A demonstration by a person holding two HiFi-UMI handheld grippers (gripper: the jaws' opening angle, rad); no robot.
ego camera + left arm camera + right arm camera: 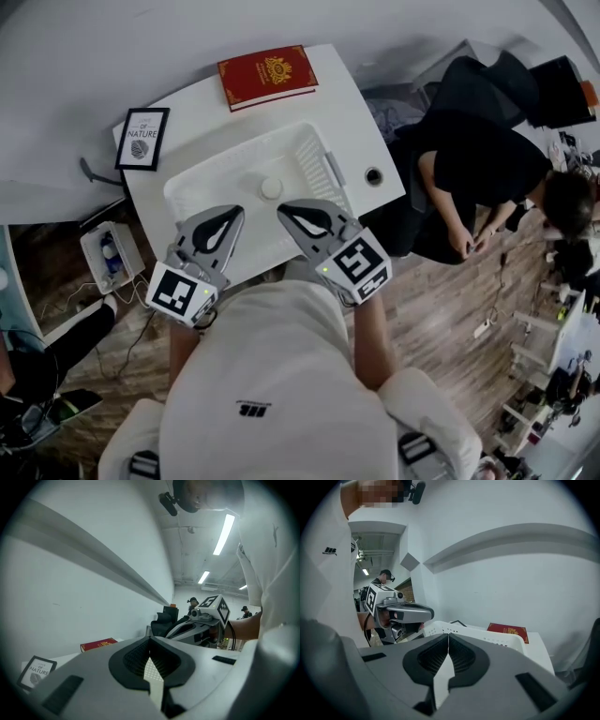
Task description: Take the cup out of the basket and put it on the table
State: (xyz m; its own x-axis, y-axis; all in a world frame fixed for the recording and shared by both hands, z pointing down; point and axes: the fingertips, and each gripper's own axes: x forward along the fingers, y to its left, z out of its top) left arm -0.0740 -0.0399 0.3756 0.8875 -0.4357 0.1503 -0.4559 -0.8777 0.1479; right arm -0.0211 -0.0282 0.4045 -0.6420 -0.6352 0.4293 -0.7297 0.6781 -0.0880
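A white slatted basket (309,161) sits on the white table (370,141). Inside it a small white round cup (271,188) shows from above. My left gripper (233,212) hovers over the basket's near left edge, jaws shut and empty. My right gripper (285,208) hovers over the near right edge, also shut with nothing held. In the left gripper view the jaws (150,639) meet at the tip, and the right gripper (201,619) is beside them. The right gripper view shows shut jaws (448,635) above the basket rim (497,638); the cup is hidden there.
A red book (268,77) lies at the table's far edge and a framed print (142,138) at the far left. A round cable hole (374,175) is right of the basket. A person in black (478,173) sits close to the table's right side.
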